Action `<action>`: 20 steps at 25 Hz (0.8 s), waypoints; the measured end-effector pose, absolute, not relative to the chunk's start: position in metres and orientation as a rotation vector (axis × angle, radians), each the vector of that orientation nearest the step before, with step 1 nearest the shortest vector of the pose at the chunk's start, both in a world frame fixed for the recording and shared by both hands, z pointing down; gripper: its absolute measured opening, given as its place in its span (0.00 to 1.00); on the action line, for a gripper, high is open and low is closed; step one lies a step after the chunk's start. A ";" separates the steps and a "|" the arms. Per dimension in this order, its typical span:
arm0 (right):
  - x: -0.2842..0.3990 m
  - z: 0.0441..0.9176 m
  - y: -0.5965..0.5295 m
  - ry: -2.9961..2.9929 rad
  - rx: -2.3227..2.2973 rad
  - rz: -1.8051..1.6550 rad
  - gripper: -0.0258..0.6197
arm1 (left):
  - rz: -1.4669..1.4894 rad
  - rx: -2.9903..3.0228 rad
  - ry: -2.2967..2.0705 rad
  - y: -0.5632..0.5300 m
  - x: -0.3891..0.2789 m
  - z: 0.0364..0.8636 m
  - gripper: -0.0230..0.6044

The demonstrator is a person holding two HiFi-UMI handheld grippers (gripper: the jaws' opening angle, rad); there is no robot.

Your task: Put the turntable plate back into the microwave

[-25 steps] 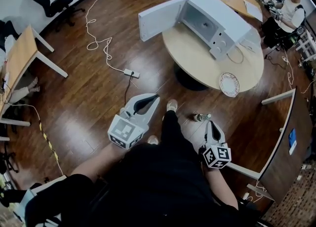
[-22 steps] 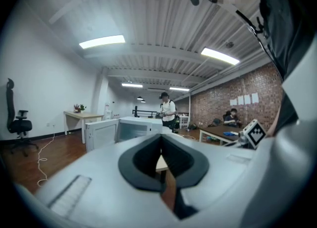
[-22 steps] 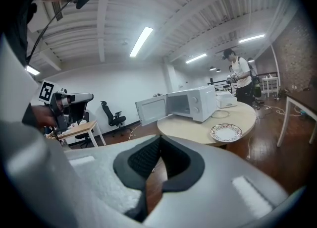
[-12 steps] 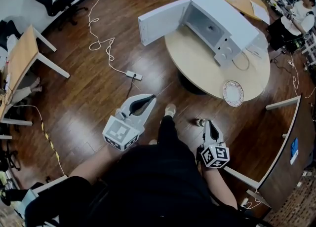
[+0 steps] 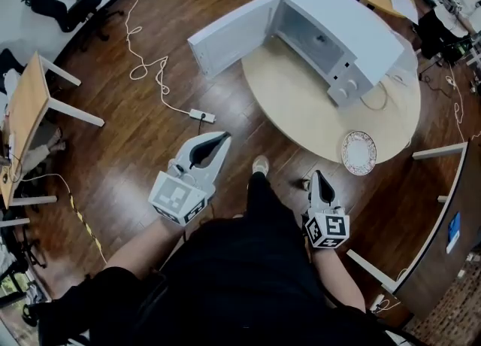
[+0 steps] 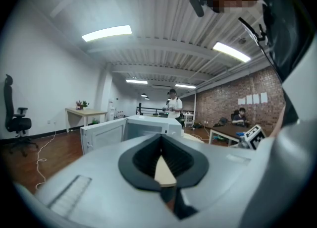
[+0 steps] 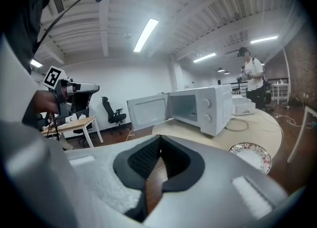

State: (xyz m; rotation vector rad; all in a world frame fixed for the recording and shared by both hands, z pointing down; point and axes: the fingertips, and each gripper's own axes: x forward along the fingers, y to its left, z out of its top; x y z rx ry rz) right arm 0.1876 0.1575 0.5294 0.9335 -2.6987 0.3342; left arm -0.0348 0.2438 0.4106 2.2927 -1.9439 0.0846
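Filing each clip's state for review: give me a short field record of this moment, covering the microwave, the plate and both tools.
microwave: on the round table
door: swung open
plate: flat on the table near its edge, outside the microwave
left tool: shut, empty, over the floor
right tool: shut, empty, over the floor, short of the table
task: plate not yet picked up
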 end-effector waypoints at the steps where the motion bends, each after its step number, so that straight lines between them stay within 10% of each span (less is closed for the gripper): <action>1: 0.185 0.528 0.149 -2.692 0.941 0.328 0.04 | 0.088 2.296 -1.937 0.234 -0.038 0.411 0.04; 20: 0.130 0.514 0.016 -2.693 0.920 0.308 0.04 | 0.114 2.317 -1.864 0.076 -0.087 0.394 0.04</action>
